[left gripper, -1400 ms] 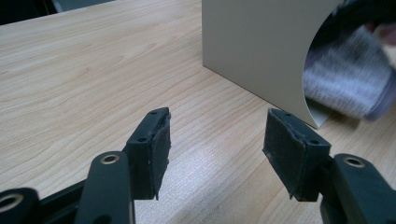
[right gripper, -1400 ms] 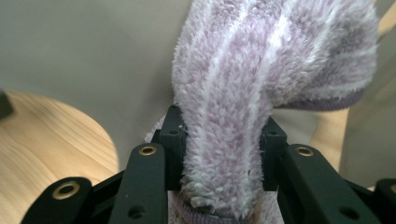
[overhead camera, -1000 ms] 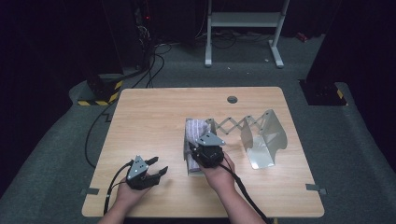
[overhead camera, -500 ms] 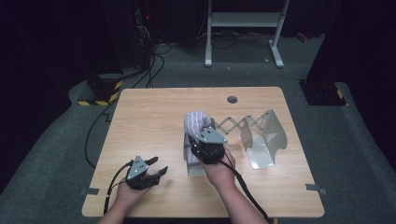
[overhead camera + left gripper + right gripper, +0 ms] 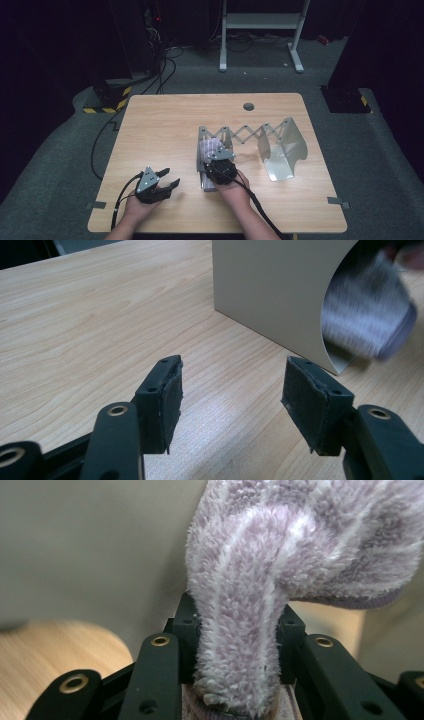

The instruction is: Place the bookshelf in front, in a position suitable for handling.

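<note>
The right gripper (image 5: 235, 645), clamped on the sock (image 5: 280, 580), has it inside the rack's (image 5: 280, 150) near end, unreleased; left gripper (image 5: 232, 395) gapes empty.

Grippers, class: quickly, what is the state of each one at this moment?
Left gripper: open, jaws apart over bare table, holding nothing.
Right gripper: jaws closed on the fluffy lilac striped sock, beside the grey metal rack.

The table (image 5: 165, 125) is evenly lit from above, while the surroundings are left dark. The sock (image 5: 367, 315) is smeared by motion blur.
</note>
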`<state>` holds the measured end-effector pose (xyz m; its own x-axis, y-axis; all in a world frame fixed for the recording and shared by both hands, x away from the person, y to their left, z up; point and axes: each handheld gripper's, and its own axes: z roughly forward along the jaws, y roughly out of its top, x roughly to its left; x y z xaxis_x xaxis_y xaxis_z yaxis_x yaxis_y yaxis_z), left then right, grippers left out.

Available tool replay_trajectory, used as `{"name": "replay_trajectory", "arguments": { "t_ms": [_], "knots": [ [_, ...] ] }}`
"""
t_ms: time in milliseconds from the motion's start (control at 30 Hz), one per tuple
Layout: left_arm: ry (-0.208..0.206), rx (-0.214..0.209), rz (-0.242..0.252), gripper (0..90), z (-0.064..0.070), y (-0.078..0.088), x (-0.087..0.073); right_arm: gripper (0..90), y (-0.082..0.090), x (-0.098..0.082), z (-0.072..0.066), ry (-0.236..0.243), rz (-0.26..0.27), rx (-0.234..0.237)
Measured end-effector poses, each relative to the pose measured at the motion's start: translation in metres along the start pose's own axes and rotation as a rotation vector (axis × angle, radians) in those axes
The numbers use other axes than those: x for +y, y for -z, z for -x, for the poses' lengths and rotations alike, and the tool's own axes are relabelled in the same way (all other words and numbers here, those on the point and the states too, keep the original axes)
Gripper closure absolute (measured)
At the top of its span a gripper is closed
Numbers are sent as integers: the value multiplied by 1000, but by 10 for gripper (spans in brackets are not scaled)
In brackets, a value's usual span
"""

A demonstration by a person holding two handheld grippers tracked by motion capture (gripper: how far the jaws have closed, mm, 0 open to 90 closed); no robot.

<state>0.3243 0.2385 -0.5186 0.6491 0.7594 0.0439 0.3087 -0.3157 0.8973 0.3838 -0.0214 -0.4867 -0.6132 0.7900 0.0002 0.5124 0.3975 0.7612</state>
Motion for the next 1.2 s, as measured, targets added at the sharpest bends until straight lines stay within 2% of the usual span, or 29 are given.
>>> {"name": "replay_trajectory", "arguments": {
  "t_ms": [67,200,567,767,967,1033,1200],
  "knots": [
    [-1,0,0,409,0,0,0,653,-8,-8,1,-16,-33,11],
    [4,-2,-7,409,1,-1,-1,653,-16,-18,5,-46,-48,19],
    [-1,-6,-21,409,5,-3,-1,649,-11,-22,6,-34,-40,32],
    [-2,-9,-25,409,5,-4,-1,647,6,-27,3,-12,-5,30],
    [7,-18,-24,409,8,-4,1,645,30,-34,5,-13,77,25],
    [9,-26,-24,409,10,-4,2,644,37,-35,6,-8,87,21],
    [1,-54,-26,396,18,-9,7,644,61,-34,10,-14,154,7]
  ]
}}
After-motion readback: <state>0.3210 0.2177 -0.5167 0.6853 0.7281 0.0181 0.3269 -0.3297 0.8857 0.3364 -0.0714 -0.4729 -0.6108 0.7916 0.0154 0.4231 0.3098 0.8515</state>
